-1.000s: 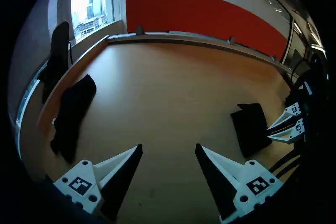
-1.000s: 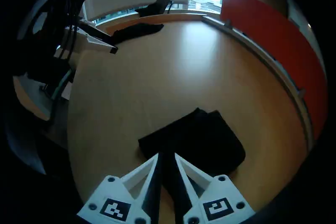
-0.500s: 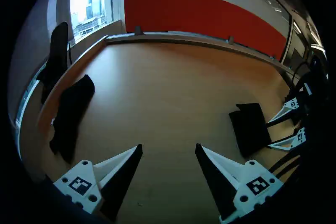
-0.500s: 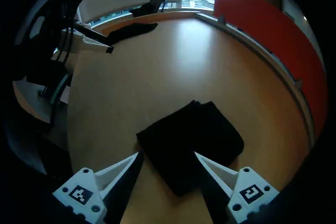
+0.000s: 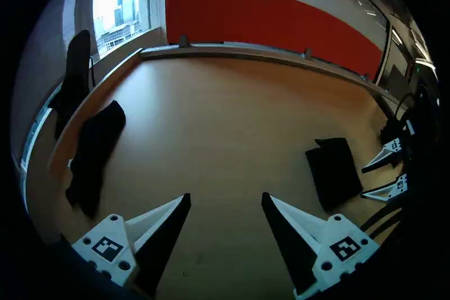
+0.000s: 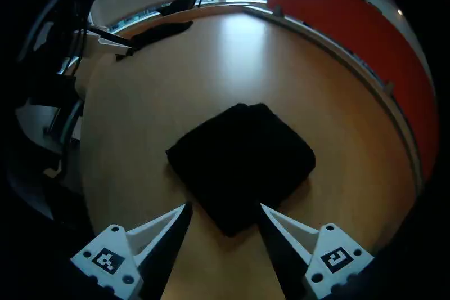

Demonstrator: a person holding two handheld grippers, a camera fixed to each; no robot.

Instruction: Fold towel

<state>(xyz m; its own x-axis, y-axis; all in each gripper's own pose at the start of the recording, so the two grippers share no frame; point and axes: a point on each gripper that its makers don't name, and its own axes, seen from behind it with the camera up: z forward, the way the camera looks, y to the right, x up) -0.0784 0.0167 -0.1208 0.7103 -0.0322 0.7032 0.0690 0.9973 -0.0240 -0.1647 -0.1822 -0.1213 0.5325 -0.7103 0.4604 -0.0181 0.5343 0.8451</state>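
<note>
Opened a second ago from a pinch on the cloth, the right gripper point(image 6: 225, 205) has now drawn back a little toward the near edge, and the towel point(image 6: 242, 159) lies free ahead of its fingertips. Its jaws stand wide apart and hold nothing. The towel is a compact, dark, roughly square bundle, flat on the wooden table point(image 6: 225, 63), with its near corner just between the spread fingers.

In the left gripper view, the left gripper point(image 5: 225, 196) hovers over bare wood, equally wide open and empty. From there the folded towel point(image 5: 333, 170) sits well off to the right, with the right gripper point(image 5: 365, 183) just beside its near right edge. A second dark cloth point(image 5: 93, 153) lies loosely heaped along the far left rim of the table, below a chair point(image 5: 76, 69). A red panel point(image 5: 270, 18) runs behind the far edge.

By the look of it, the folding step on this towel is done and the release has just been made. The bundle looks tidy, with no loose flap showing. If more is wanted, the next move likely calls for both grippers to travel across to the unfolded cloth at the far left, taking it by an edge or corner so it can be spread flat.
</note>
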